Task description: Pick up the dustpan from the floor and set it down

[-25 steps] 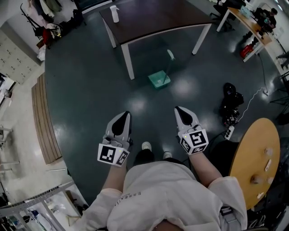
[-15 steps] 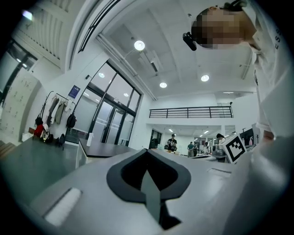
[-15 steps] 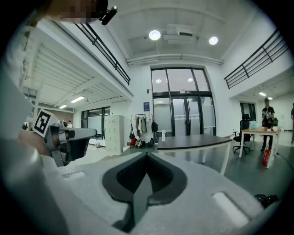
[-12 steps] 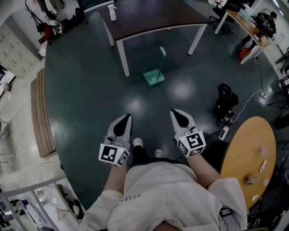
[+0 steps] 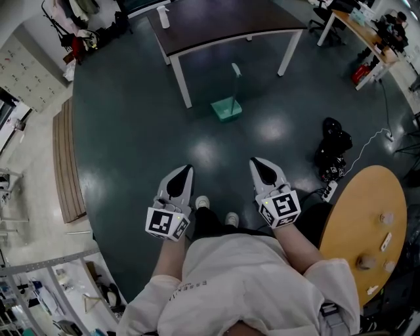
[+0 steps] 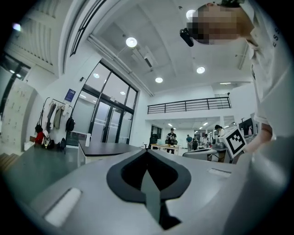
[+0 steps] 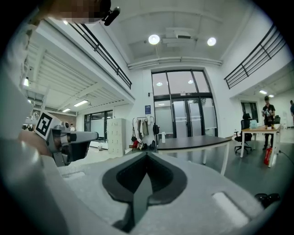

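Note:
A green dustpan (image 5: 226, 108) with an upright long handle (image 5: 235, 77) stands on the dark floor near the table's front edge, well ahead of me in the head view. My left gripper (image 5: 186, 170) and right gripper (image 5: 255, 162) are held side by side in front of my body, far short of the dustpan. Both are shut and hold nothing. In the left gripper view the jaws (image 6: 147, 153) meet at a point; the right gripper view shows its jaws (image 7: 146, 156) closed the same way. The dustpan is hidden in both gripper views.
A dark-topped table (image 5: 223, 23) with white legs stands behind the dustpan, a white bottle (image 5: 163, 18) on it. A black bag with cables (image 5: 333, 152) lies on the floor at right. A round wooden table (image 5: 367, 230) is close at my right. A wooden bench (image 5: 65, 164) runs along the left.
Both grippers and I have moved forward across the floor, still shut. The dustpan sits a little nearer and more centred in the head view.

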{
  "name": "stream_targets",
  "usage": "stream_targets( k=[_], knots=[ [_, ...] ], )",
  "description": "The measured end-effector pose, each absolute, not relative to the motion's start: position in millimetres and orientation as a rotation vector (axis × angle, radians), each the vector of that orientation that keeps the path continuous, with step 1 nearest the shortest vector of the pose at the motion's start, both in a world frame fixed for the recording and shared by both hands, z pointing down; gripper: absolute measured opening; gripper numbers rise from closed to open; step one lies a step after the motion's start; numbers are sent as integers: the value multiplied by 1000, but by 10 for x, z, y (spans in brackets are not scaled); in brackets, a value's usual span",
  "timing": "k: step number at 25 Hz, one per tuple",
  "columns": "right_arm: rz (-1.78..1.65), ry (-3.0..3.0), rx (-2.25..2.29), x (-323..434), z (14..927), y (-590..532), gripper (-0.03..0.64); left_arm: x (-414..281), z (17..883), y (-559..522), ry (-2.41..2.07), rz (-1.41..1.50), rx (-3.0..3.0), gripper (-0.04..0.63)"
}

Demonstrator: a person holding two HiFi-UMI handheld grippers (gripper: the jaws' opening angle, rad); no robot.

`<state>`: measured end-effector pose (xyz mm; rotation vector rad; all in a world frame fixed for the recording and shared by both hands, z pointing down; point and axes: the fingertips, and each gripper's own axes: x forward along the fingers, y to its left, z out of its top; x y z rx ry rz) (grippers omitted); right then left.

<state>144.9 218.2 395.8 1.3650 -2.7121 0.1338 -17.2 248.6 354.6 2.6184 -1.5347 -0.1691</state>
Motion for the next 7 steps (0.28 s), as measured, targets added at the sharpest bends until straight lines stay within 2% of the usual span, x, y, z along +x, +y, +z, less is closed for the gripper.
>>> stream_targets(
  k=[7],
  knots=[
    [98,-2698,1406,1709,3983,2132,-6,123,3511,2525,-1559,-121,2697,17]
  ],
)
